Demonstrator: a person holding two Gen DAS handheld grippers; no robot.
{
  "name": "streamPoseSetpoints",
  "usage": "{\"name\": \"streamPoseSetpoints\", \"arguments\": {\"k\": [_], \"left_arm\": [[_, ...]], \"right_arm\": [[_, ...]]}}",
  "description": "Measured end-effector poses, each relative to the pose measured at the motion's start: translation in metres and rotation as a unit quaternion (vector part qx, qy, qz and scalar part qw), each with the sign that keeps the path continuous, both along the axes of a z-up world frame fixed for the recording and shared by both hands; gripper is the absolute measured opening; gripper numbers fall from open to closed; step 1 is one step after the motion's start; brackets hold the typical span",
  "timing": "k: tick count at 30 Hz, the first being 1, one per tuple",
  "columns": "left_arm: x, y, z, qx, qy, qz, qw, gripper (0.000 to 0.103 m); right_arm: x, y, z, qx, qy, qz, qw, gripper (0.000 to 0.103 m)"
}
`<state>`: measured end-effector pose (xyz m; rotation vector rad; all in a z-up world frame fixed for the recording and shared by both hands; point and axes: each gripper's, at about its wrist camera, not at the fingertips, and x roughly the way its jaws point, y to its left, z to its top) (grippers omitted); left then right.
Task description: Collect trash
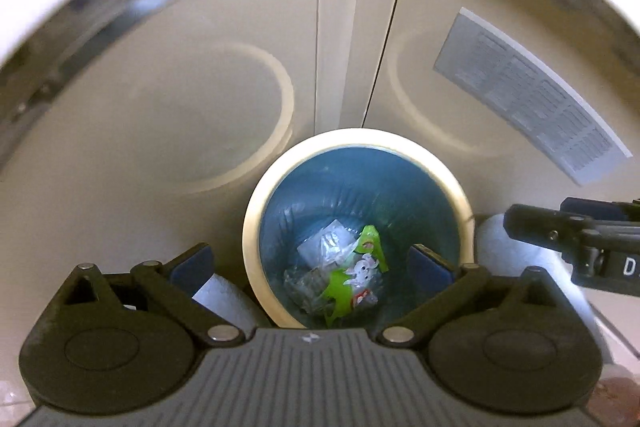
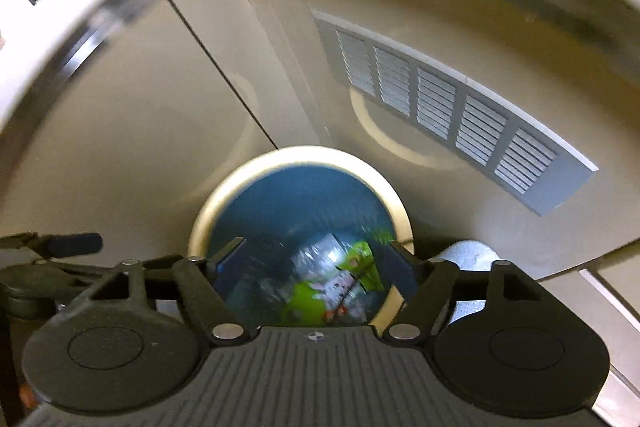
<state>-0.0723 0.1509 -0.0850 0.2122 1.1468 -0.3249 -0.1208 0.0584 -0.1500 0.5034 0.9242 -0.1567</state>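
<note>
The trash (image 1: pixel 340 275) is lying at the bottom of the bin (image 1: pixel 256 211), a round pail with a cream rim and a blue liner: a bright green wrapper (image 1: pixel 366 245) with a white cartoon figure printed on it, some clear crinkled plastic (image 1: pixel 324 247), and a scrap showing red. The printing on the wrapper is too small and blurred to read, and no brand can be made out.

Above the bin the left gripper (image 1: pixel 312 263) is hanging with its jaws spread wide and nothing between them; the view down between its blue pads (image 1: pixel 426 263) is straight onto the rubbish. The right gripper (image 2: pixel 316 259) is poised over the same bin, jaws also parted and empty, in a blurred picture. In the left wrist view, its side is bearing white lettering of which only a "D" shows.

Judging by this, the drop into the bin looks finished, with both grippers freed. The next move probably calls for turning away from the bin to look for any remaining litter, none of which is visible here.

Behind the bin a beige cabinet front (image 1: pixel 160 87) is standing with a grey louvred vent (image 2: pixel 440 103).
</note>
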Motion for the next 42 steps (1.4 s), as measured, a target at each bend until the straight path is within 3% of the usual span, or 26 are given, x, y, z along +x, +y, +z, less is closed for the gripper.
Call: {"name": "streamPoseSetpoints", "arguments": {"k": [6, 13, 27, 42], "left_arm": [[-0.030, 0.008, 0.020, -0.013, -0.020, -0.003, 0.9997, 0.103], [-0.046, 0.015, 0.035, -0.017, -0.040, 0.006, 0.9990, 0.103], [-0.064, 0.027, 0.058, -0.016, -0.081, 0.005, 0.9965, 0.103], [-0.064, 0.028, 0.060, -0.012, -0.084, 0.004, 0.9964, 0.103]], "right_arm": [[-0.031, 0.024, 0.037, -0.054, -0.063, 0.023, 0.996, 0.088], [-0.050, 0.036, 0.060, -0.097, -0.093, 0.048, 0.990, 0.091], [-0.062, 0.053, 0.075, -0.157, -0.121, 0.073, 0.977, 0.094], [-0.063, 0.049, 0.073, -0.152, -0.119, 0.063, 0.979, 0.094]]}}
